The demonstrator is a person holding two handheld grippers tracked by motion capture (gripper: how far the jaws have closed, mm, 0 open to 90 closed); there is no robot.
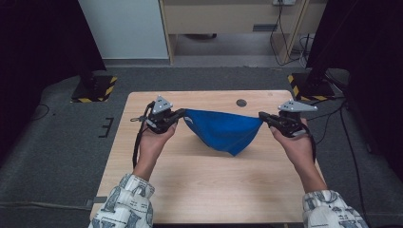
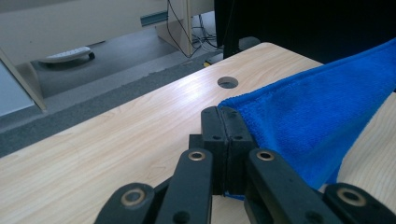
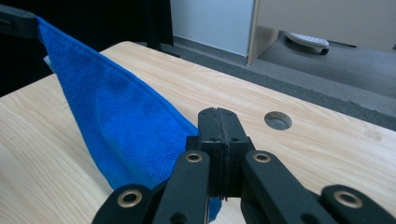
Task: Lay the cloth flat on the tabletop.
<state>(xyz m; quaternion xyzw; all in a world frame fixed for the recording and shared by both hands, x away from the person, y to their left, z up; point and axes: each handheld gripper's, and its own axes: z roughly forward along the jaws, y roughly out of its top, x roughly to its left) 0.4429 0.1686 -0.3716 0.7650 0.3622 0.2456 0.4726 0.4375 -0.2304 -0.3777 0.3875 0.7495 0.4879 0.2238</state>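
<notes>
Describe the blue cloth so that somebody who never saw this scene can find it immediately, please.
Look at the light wooden table in the middle of the grey carpeted floor. Above its far half, the blue cloth hangs stretched between the left gripper and the right gripper, each shut on one corner. It is the only bright blue, soft thing there, sagging to a point near the tabletop.

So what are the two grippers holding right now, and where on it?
Both hold the blue terry cloth: left gripper and right gripper each clamp an opposite top corner.

High view looks down; both gripper views, close and low, share the table (image 1: 214, 190).
</notes>
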